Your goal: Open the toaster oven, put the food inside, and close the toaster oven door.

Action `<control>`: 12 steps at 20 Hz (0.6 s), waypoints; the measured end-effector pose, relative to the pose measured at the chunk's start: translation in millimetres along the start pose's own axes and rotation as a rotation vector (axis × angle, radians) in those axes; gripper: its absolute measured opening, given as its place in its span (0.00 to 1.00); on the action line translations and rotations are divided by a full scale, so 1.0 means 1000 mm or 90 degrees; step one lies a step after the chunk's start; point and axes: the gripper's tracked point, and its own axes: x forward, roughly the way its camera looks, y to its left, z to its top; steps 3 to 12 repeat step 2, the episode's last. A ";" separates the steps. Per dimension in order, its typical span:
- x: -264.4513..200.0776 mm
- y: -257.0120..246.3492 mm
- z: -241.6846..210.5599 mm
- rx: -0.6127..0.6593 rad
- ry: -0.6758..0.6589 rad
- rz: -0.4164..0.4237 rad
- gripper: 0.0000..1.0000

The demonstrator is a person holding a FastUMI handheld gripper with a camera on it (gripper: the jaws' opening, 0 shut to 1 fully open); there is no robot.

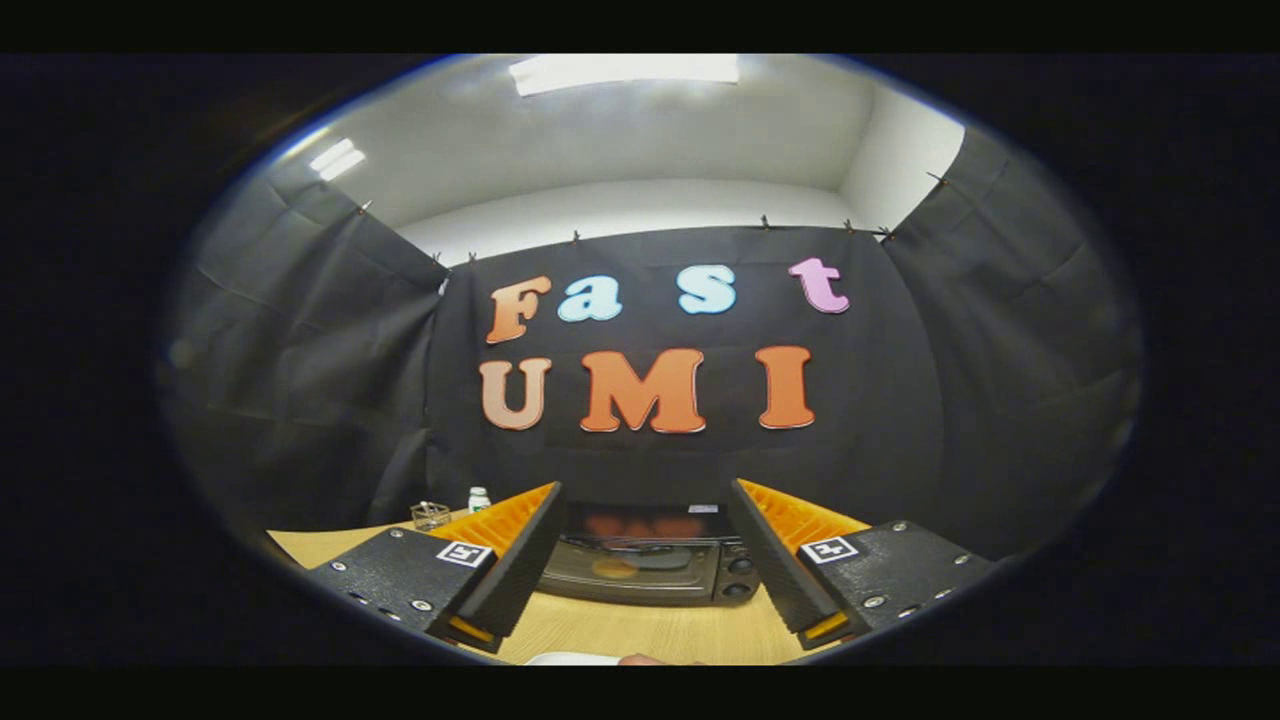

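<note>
A black toaster oven (650, 565) stands on the wooden table (620, 630), beyond my fingers and framed between them. Its glass door is shut, and a rack with something orange shows dimly through it. Two knobs (740, 577) sit on its right side. My gripper (645, 545) is open, its fingers spread wide with nothing between them. Below the fingers, a sliver of a white plate (572, 659) with a bit of food (640, 660) peeks at the table's near edge.
At the back left of the table stand a small clear container (430, 515) and a white bottle with a green cap (479, 498). Black cloth walls close the booth behind and on both sides.
</note>
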 end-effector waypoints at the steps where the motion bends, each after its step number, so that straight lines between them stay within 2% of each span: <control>1: 0.001 0.000 -0.001 0.005 0.000 0.004 0.96; 12: 0.001 0.000 -0.002 0.006 -0.001 0.006 0.96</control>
